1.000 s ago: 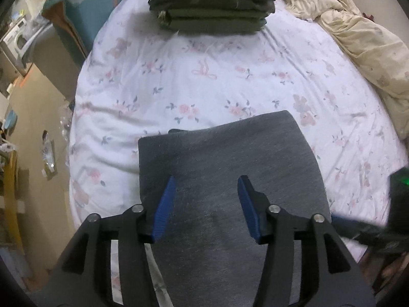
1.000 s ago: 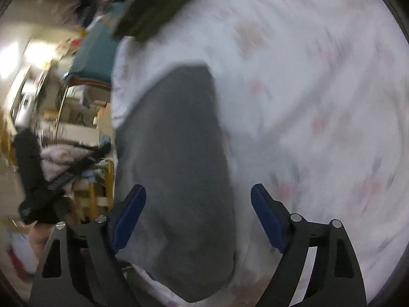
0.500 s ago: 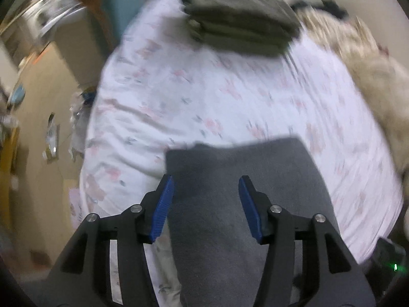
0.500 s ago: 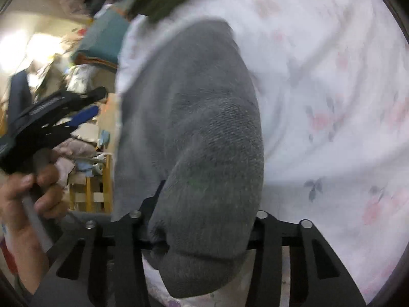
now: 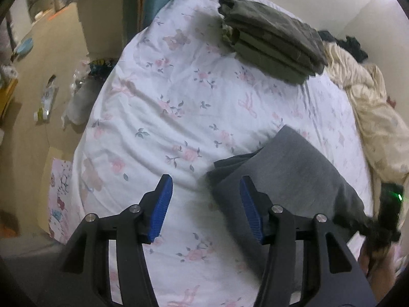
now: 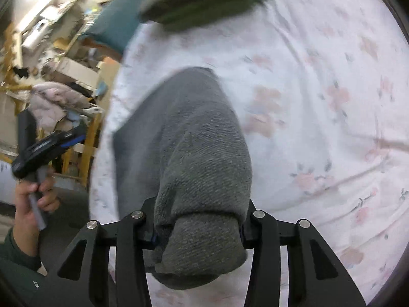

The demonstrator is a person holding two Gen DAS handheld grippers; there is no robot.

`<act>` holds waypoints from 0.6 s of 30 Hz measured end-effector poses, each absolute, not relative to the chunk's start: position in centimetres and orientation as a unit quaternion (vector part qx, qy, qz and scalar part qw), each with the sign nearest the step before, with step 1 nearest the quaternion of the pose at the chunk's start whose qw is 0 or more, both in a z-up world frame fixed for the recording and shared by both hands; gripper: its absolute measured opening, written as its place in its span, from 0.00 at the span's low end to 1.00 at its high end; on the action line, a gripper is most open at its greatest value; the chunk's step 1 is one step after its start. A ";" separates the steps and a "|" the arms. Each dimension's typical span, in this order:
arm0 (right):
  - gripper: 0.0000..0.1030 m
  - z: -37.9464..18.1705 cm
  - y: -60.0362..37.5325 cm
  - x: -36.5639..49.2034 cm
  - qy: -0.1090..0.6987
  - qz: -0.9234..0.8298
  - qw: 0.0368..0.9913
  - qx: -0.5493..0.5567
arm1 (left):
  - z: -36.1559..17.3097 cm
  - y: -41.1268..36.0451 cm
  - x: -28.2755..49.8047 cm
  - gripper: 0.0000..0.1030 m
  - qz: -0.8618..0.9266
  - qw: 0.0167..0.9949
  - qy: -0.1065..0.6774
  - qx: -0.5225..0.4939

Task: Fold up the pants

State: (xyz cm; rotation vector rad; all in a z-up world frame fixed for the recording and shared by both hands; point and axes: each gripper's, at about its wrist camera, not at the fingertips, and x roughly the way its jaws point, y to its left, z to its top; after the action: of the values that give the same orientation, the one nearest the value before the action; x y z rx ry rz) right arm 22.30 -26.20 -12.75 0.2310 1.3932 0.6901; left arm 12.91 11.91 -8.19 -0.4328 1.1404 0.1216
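Observation:
The folded grey pants (image 5: 294,168) lie on the floral bedsheet (image 5: 179,97), lifted at the near right end. My left gripper (image 5: 204,204) is open and empty, hovering over the sheet just left of the pants. My right gripper (image 6: 198,232) is shut on the thick folded end of the grey pants (image 6: 194,153); the cloth bulges over it and hides the pads. The right gripper shows in the left wrist view (image 5: 386,217) at the right edge. The left gripper shows in the right wrist view (image 6: 48,148), in the person's hand.
A stack of folded olive pants (image 5: 271,41) sits at the far side of the bed. A crumpled cream blanket (image 5: 370,107) lies along the right. The bed's left edge drops to a floor with clutter (image 5: 48,97). Furniture and clothes (image 6: 51,102) stand beyond the bed.
My right gripper closed on the end of the grey pants and raised it. My left gripper moved left off the pants and now hangs over bare sheet.

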 end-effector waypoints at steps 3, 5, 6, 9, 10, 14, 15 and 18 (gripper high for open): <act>0.62 -16.0 -28.1 22.1 0.658 0.277 0.692 0.106 | -8.6 11.8 13.3 0.55 0.043 0.814 0.548 -0.187; 0.74 -17.0 -29.7 21.3 0.663 0.250 0.695 0.127 | -8.8 11.5 13.8 0.64 0.026 0.811 0.557 -0.175; 0.80 -17.4 -30.6 21.0 0.665 0.237 0.692 0.151 | -8.8 11.2 14.2 0.66 0.020 0.813 0.558 -0.166; 0.87 -17.8 -34.3 19.1 0.660 0.181 0.679 0.266 | -8.9 9.8 15.8 0.78 -0.014 0.817 0.560 -0.136; 0.89 -17.5 -35.4 18.1 0.644 0.161 0.679 0.314 | -9.2 9.1 16.8 0.81 -0.040 0.812 0.566 -0.136; 0.97 -16.7 -36.0 14.7 0.594 0.116 0.690 0.397 | -11.7 6.4 20.1 0.82 -0.111 0.785 0.598 -0.115; 0.97 -17.2 -35.3 14.0 0.596 0.114 0.684 0.405 | -12.8 5.7 20.7 0.82 -0.116 0.778 0.611 -0.087; 0.95 -19.3 -32.1 13.0 0.616 0.120 0.674 0.390 | -16.6 4.3 21.0 0.83 -0.143 0.751 0.644 -0.029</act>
State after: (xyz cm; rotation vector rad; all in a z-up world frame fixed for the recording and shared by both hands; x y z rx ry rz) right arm 13.00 -32.14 -19.31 0.8772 1.3868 0.2690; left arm 20.98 4.28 -16.62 -0.0627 1.4061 -0.3115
